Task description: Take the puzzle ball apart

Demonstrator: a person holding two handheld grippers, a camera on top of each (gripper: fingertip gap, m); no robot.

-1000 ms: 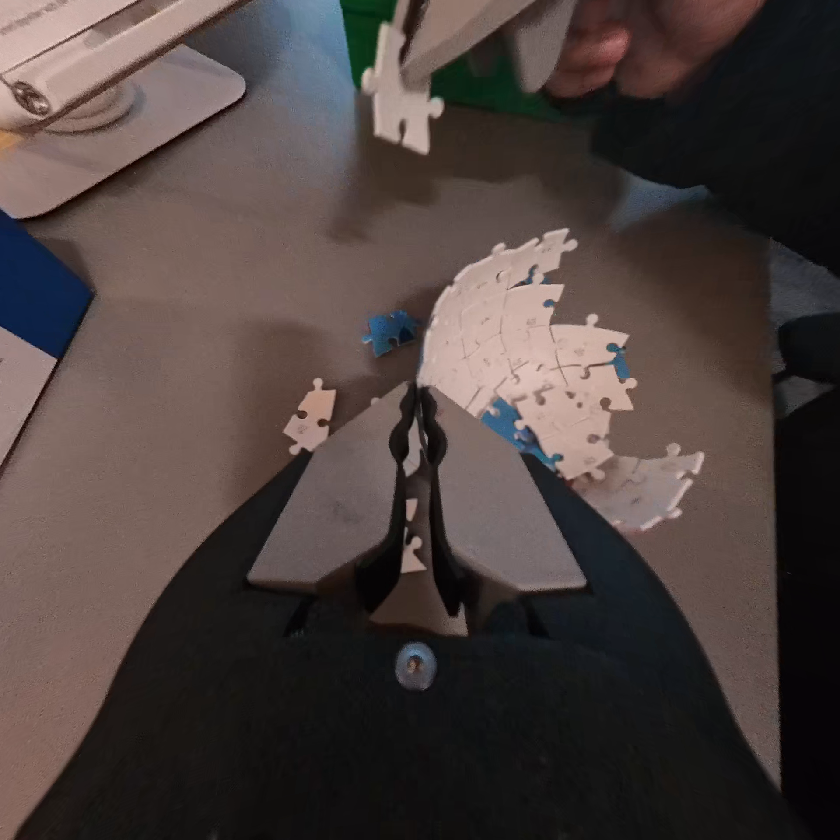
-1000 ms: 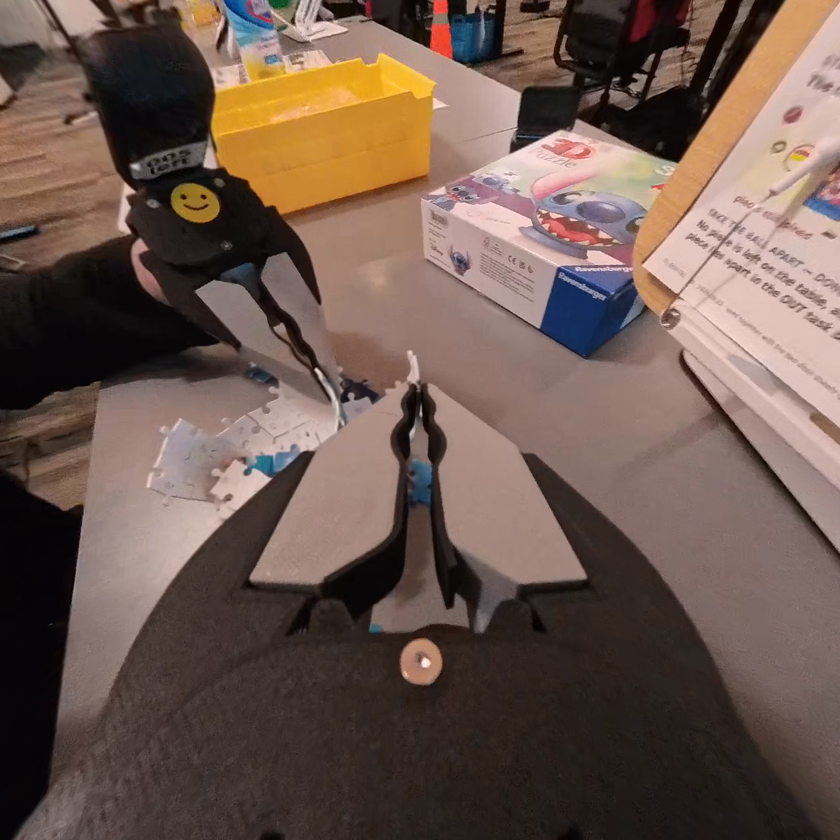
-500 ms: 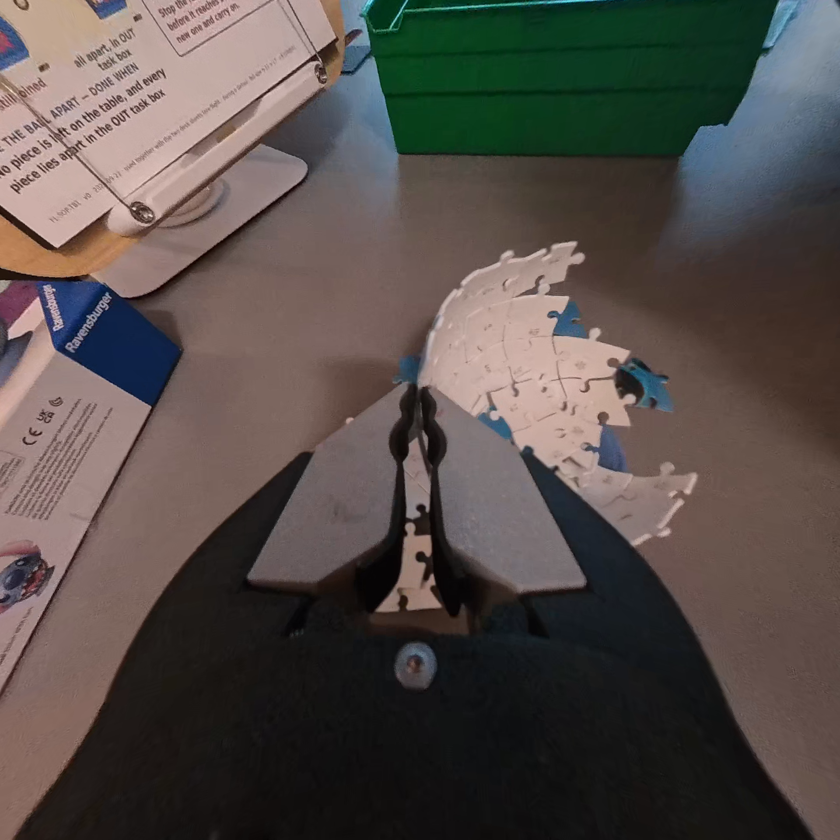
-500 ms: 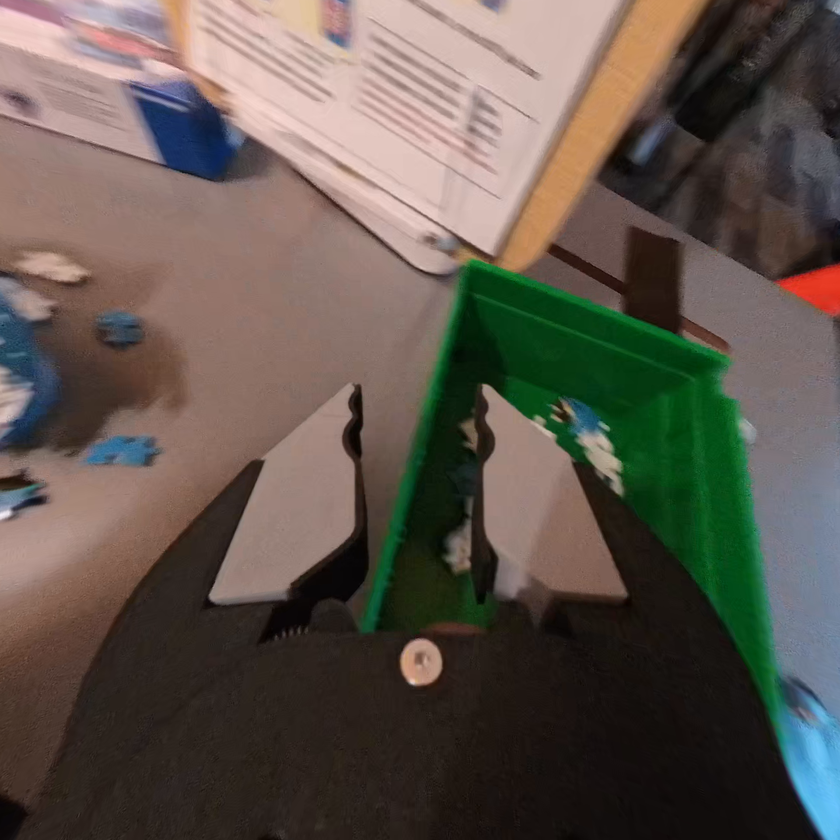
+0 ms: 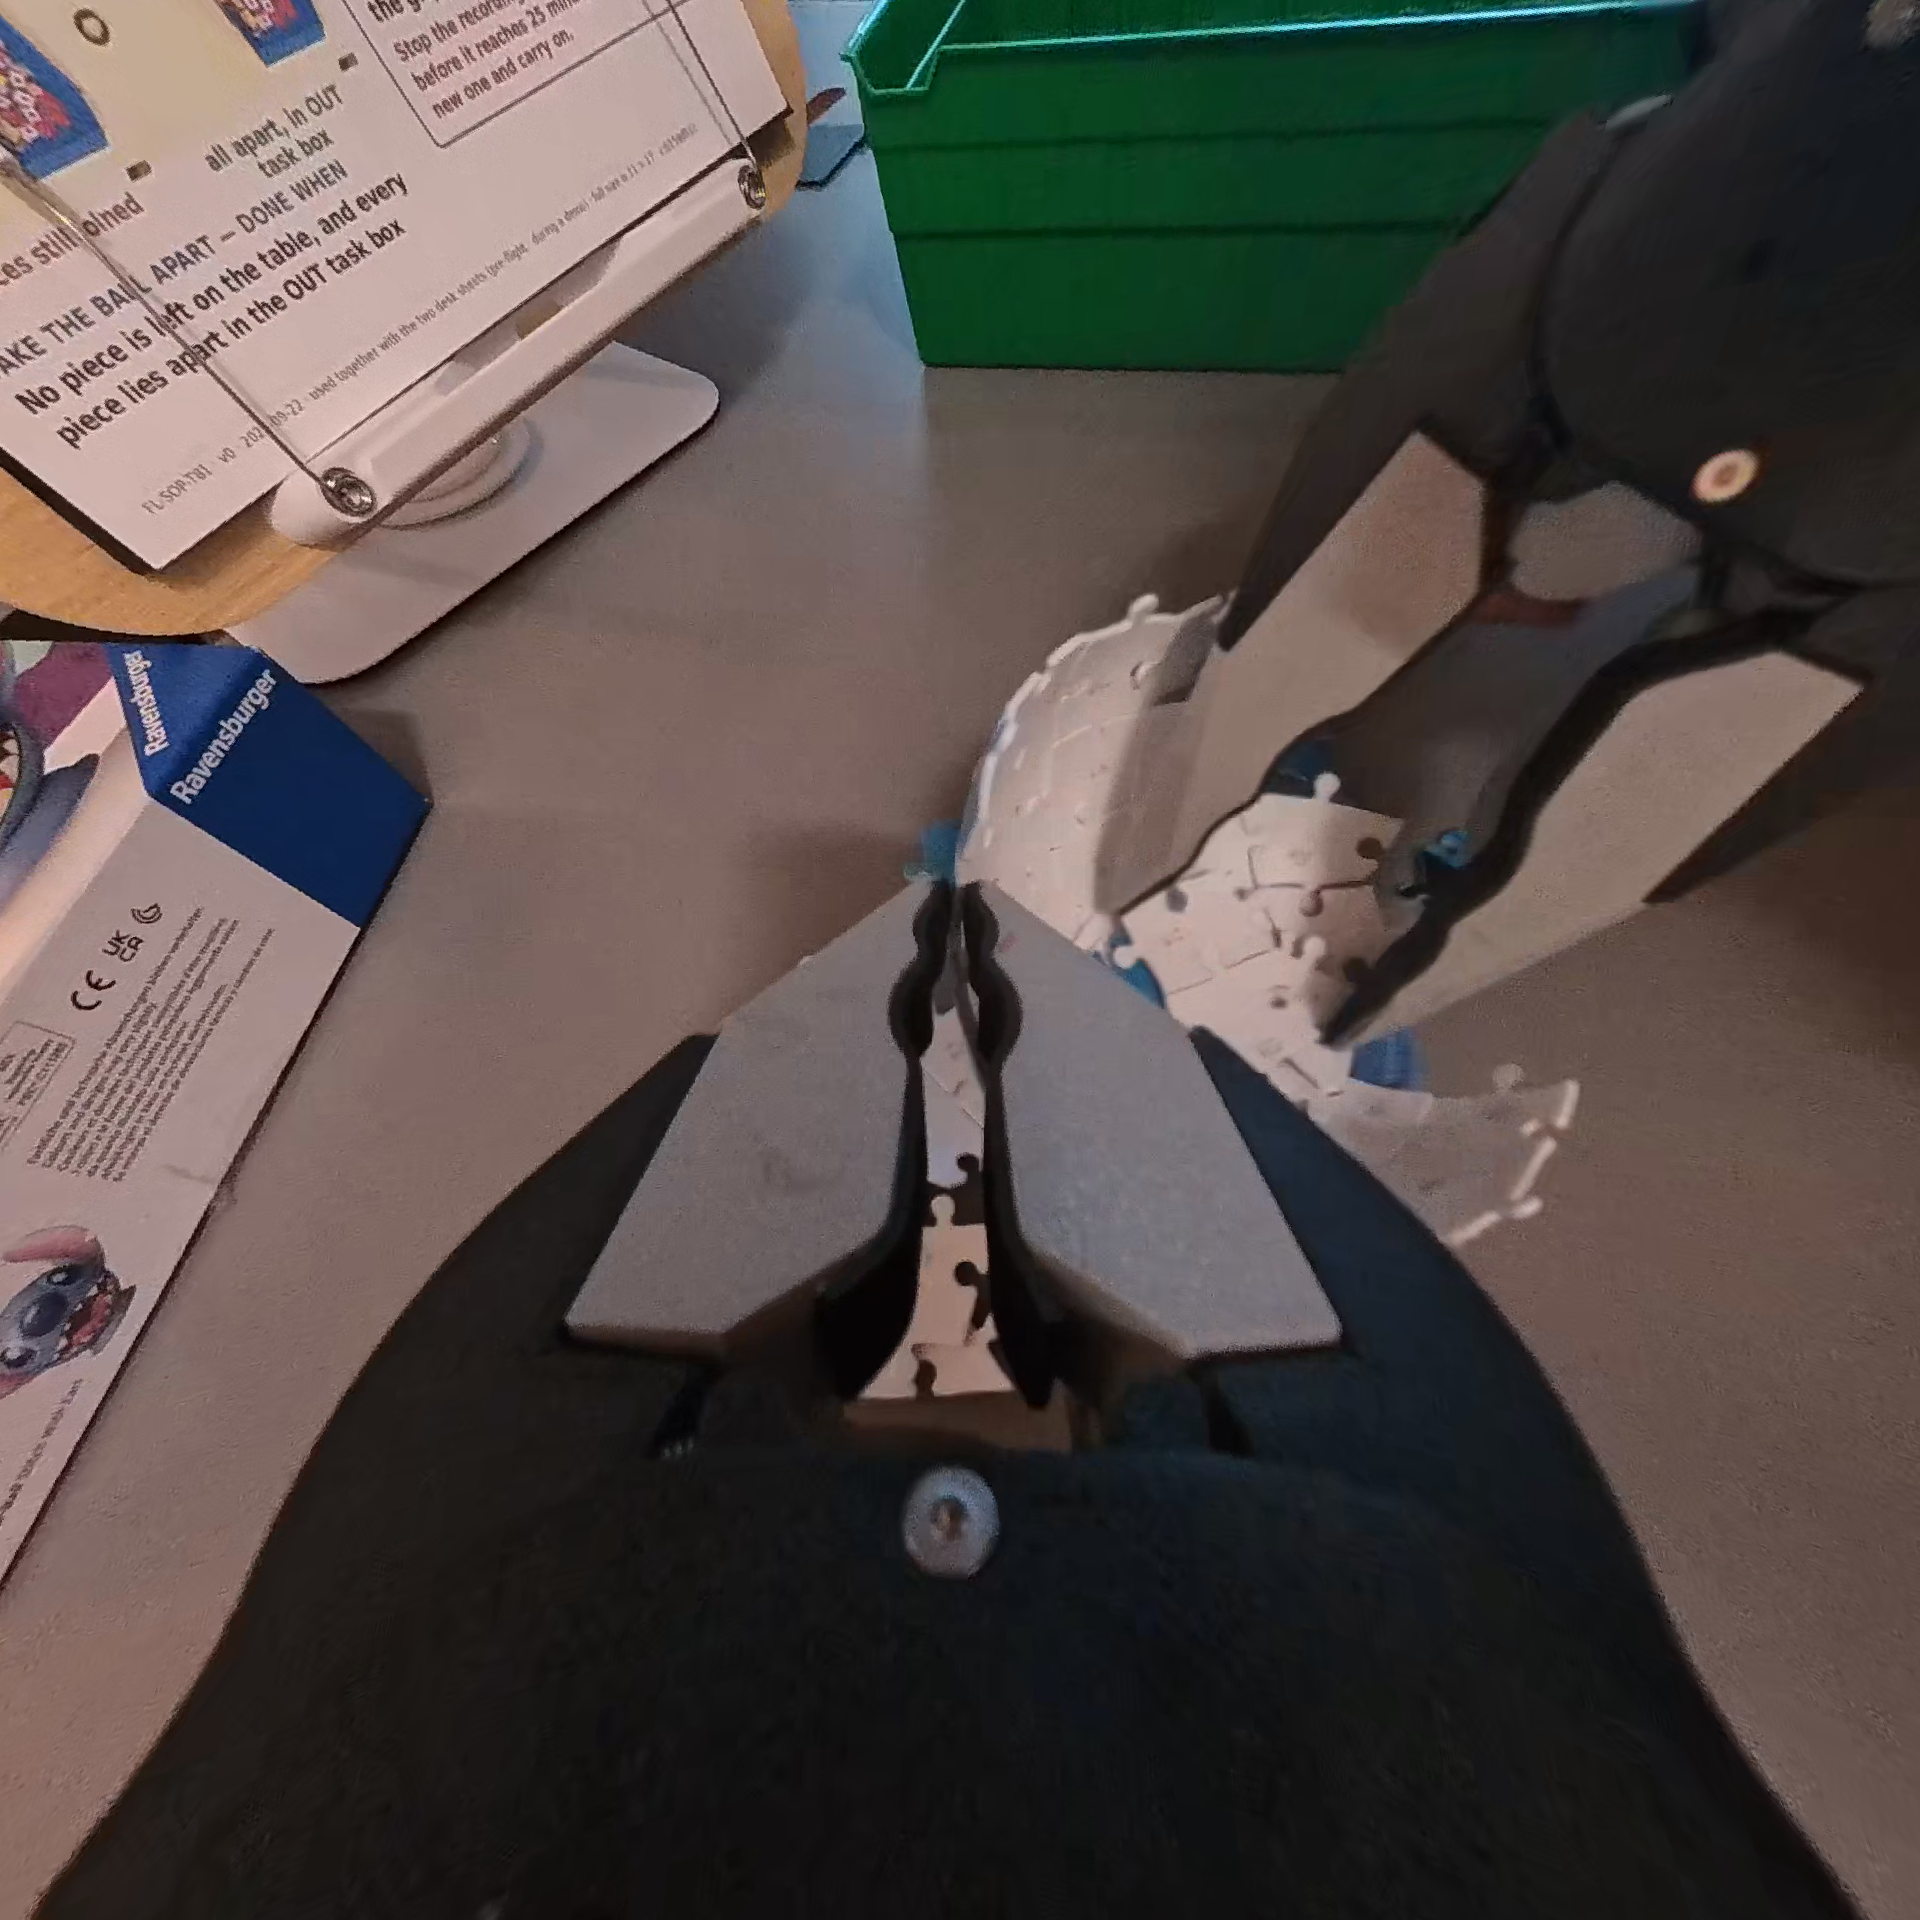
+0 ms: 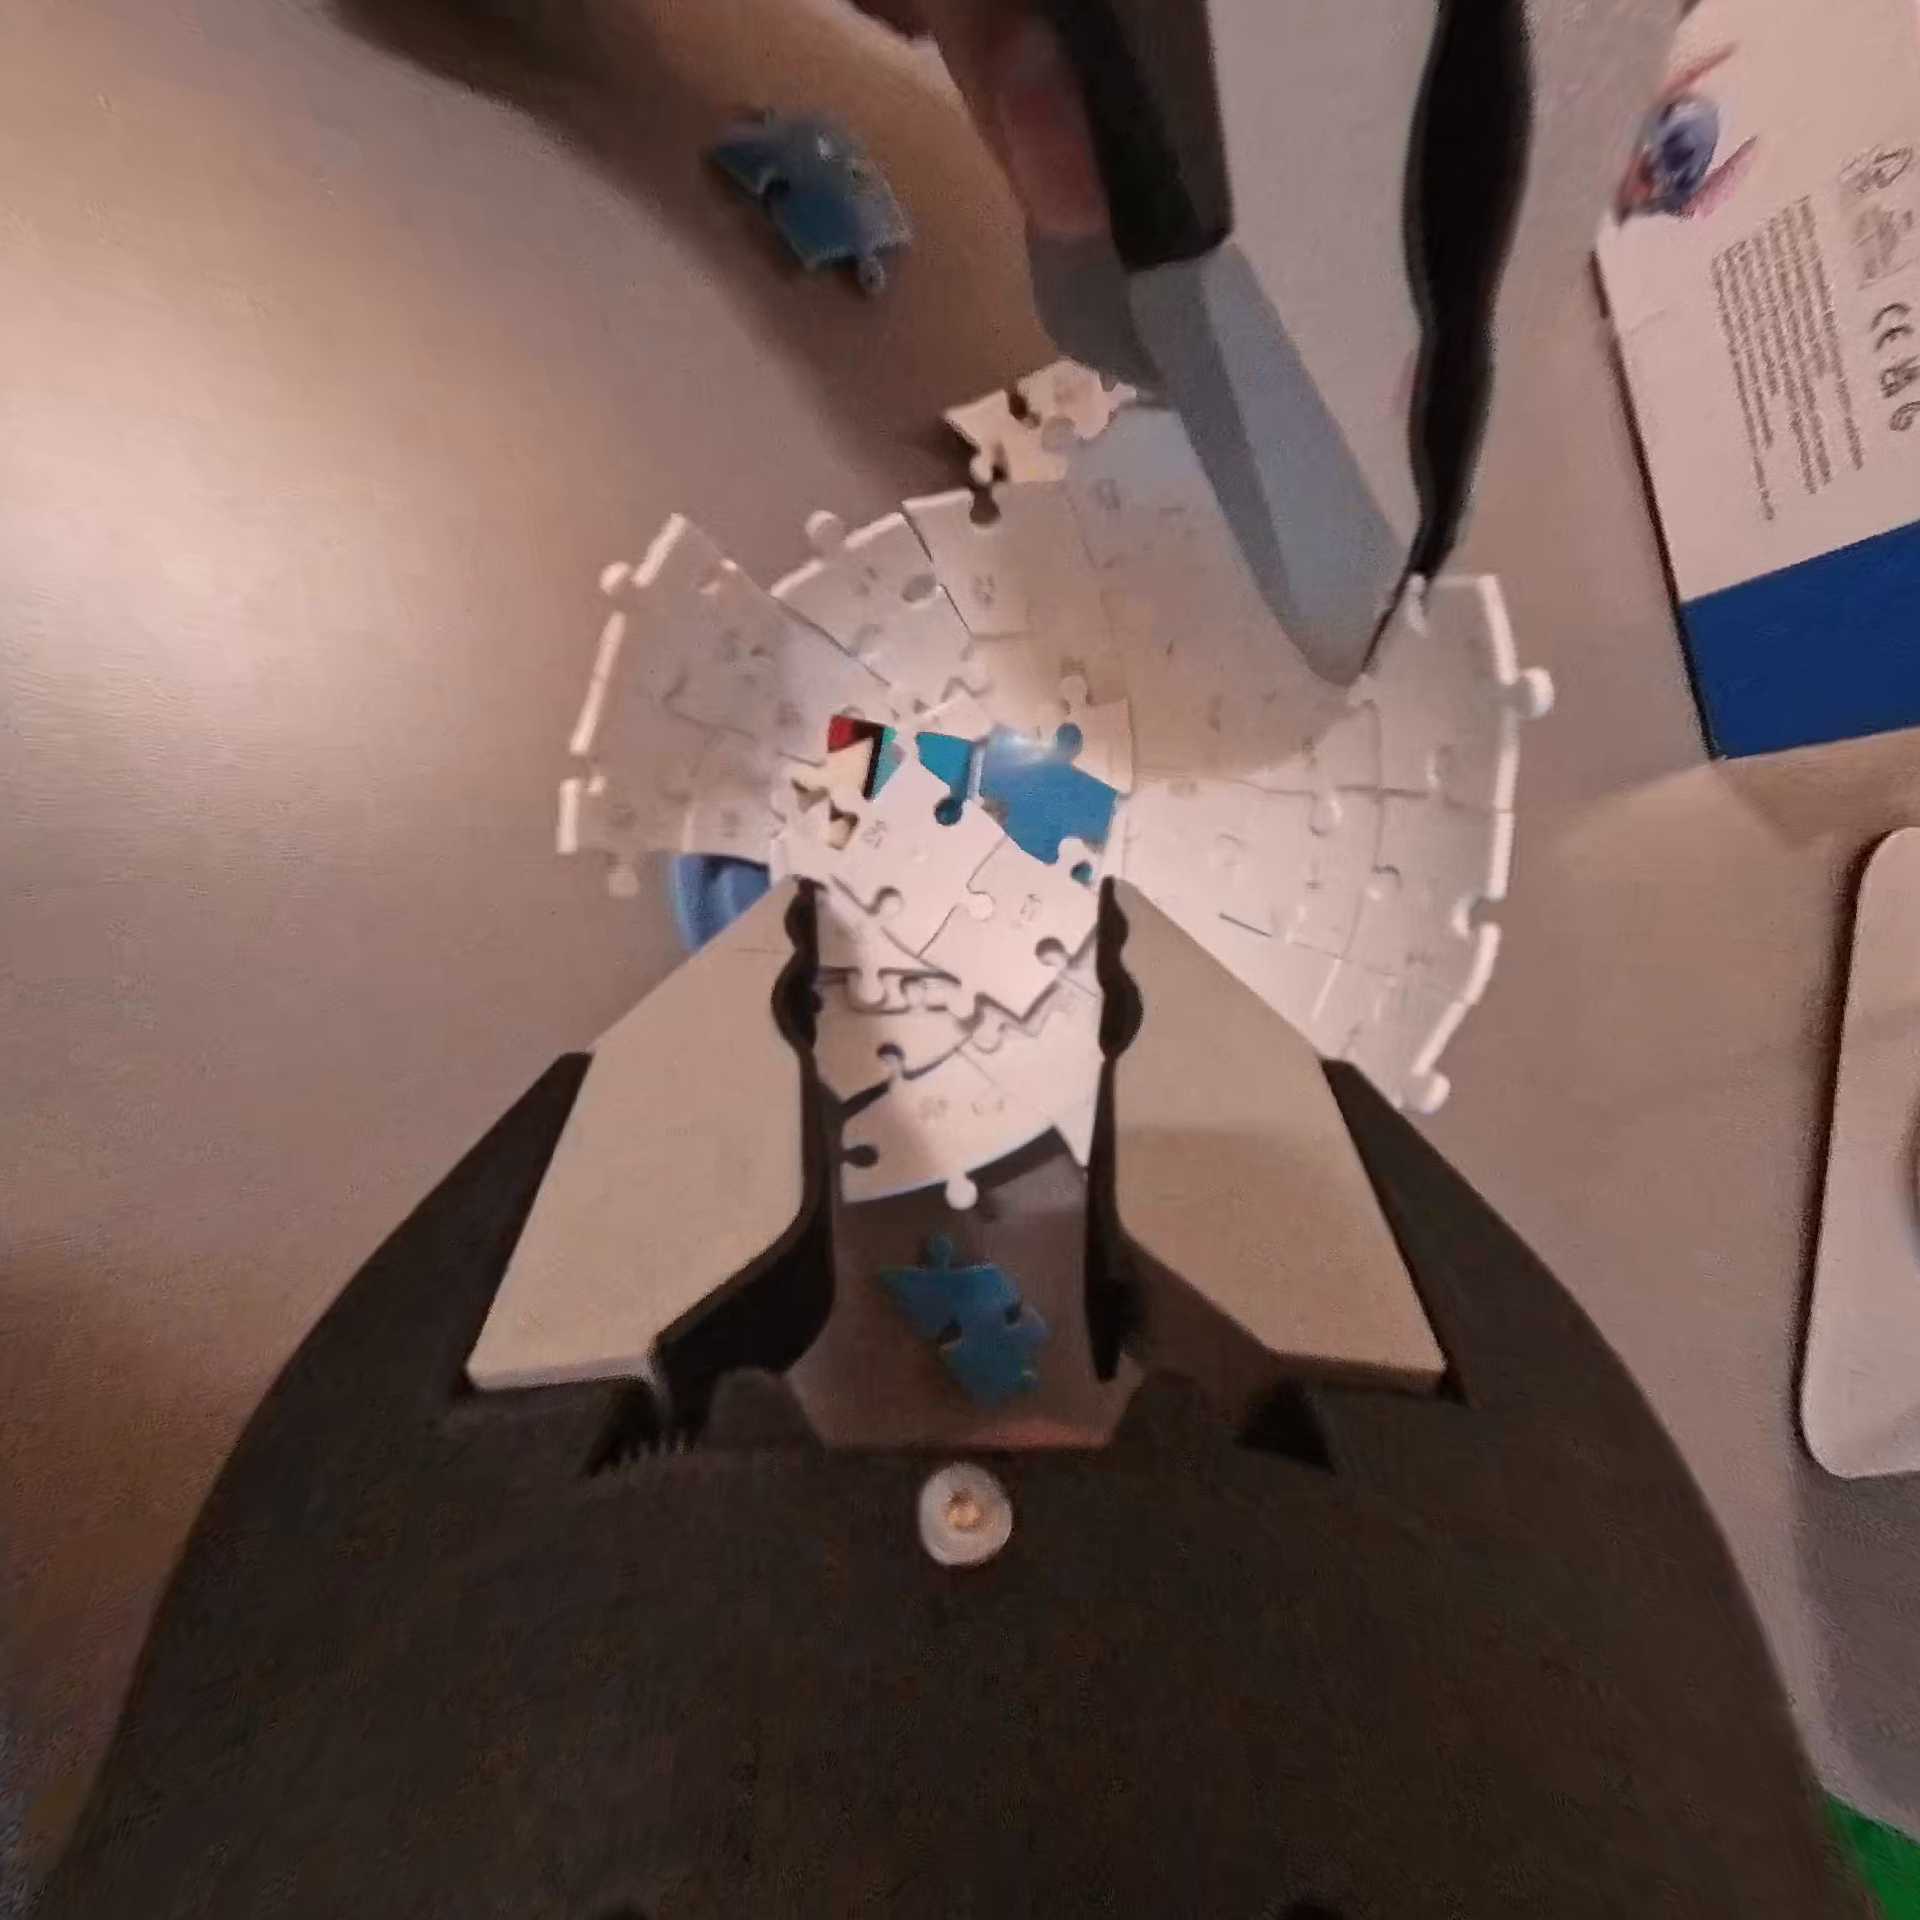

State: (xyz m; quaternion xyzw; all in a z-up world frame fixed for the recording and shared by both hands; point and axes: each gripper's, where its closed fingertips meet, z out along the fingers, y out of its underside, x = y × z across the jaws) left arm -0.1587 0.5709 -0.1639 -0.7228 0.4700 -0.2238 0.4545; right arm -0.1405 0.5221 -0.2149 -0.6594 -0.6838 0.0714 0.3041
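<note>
A curved shell of joined puzzle pieces (image 5: pixel 1081 790), white inside and blue outside, rests on the grey table (image 5: pixel 675 727). My left gripper (image 5: pixel 951 894) is shut on the shell's rim, and the thin white edge runs between its pads. In the right wrist view the left gripper (image 6: pixel 1382 623) pinches the far right rim of the shell (image 6: pixel 1299 831). My right gripper (image 6: pixel 956 894) is open and empty just above the shell's middle, with the pieces showing between its spread fingers. In the left wrist view the right gripper (image 5: pixel 1236 956) reaches down into the shell from the upper right.
A green bin (image 5: pixel 1195 187) stands at the back. A printed sheet on a white stand (image 5: pixel 364 208) and a blue and white puzzle box (image 5: pixel 187 883) lie to the left. Loose blue pieces (image 6: pixel 821 192) (image 6: pixel 971 1320) lie beside the shell.
My right gripper was shut on a piece, opened over the green bin, and has come back open above the shell. My left gripper stayed shut on the shell's rim.
</note>
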